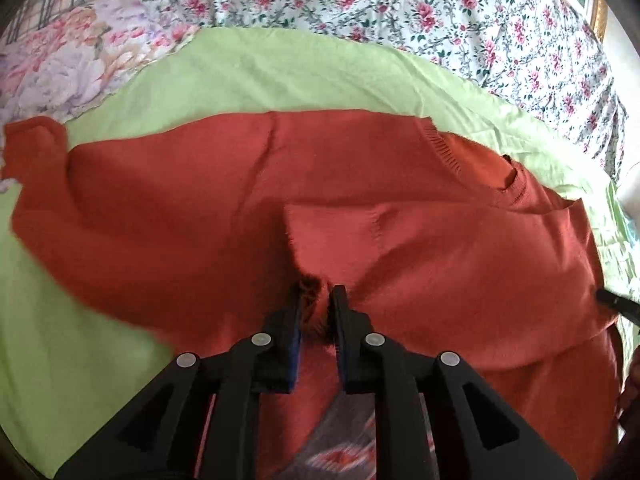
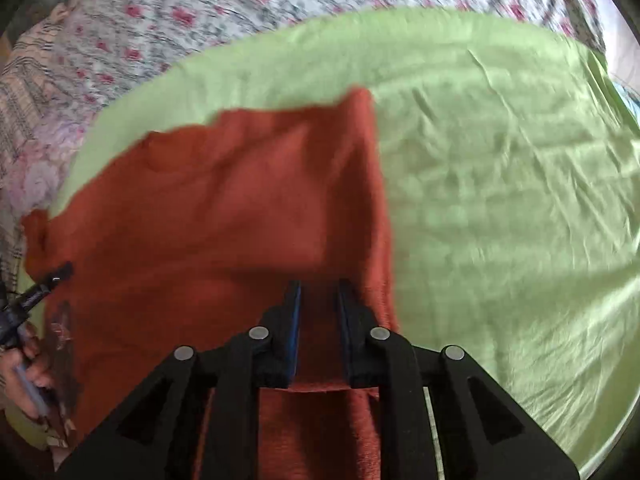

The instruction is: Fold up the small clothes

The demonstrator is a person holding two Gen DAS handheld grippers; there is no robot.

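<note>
In my left wrist view, the left gripper (image 1: 317, 292) sits nearest, its black fingers (image 1: 294, 316) drawn close together with a bunch of rust-orange knit pinched between the tips; I read it as clamped on the sweater (image 1: 200, 200). Just past the tips, a folded flap (image 1: 380, 240) of the same garment lies on top of the body panel. The sweater spreads left and right beyond that, with its ribbed neckline (image 1: 472, 160) at far right and one cuff end (image 1: 32, 140) at far left. At the right edge I see the tip of the right gripper (image 1: 612, 300) touching the sweater's right border.

In my right wrist view, the right gripper (image 2: 319, 292) has its fingers (image 2: 348, 312) held slightly apart, and a band of sweater (image 2: 200, 220) fabric runs through the gap. I cannot tell whether the pads actually press it. The left gripper (image 2: 48, 280) shows at the near left, with the person's hand (image 2: 28, 376) behind it.

The sweater lies on a light green sheet (image 1: 280, 72), which extends to the right (image 2: 500, 200) of the garment. Farther away lies a floral bedspread (image 1: 440, 8), and at far left a pastel floral pillow (image 1: 72, 52).
</note>
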